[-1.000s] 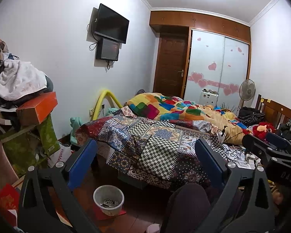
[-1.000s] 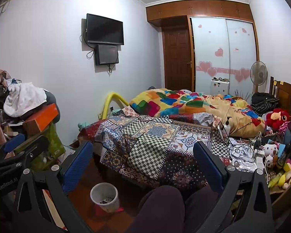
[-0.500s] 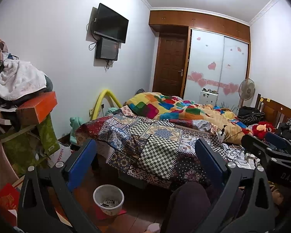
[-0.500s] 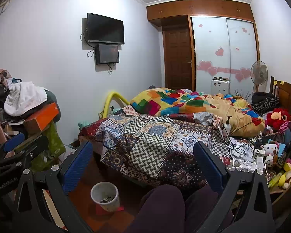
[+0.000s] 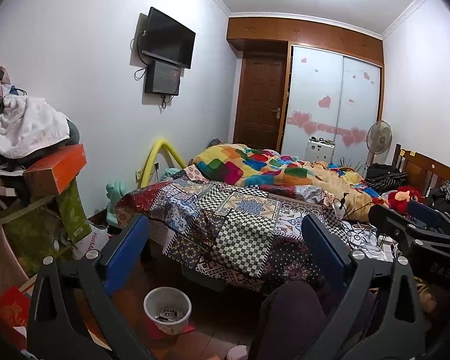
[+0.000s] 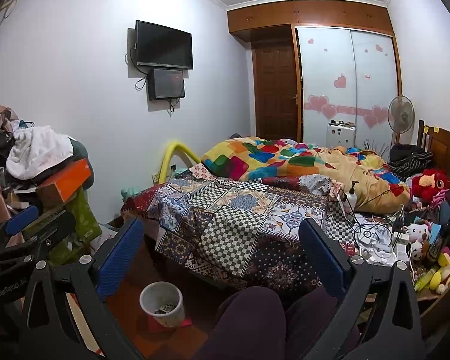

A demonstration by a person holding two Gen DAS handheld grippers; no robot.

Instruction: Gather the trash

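A small white trash bin with some scraps inside stands on the wooden floor in front of the bed; it also shows in the right wrist view. My left gripper is open and empty, held high above the floor. My right gripper is open and empty at about the same height. Each gripper shows in the other's view: the right one at the right edge, the left one at the left edge. No single piece of trash stands out.
A bed with a patchwork cover fills the middle. A pile of clothes and an orange box stands at the left. Cables, toys and bottles crowd the right. The person's knees are at the bottom.
Both views have shifted only slightly; the grippers stay open and nothing has been picked up or moved.
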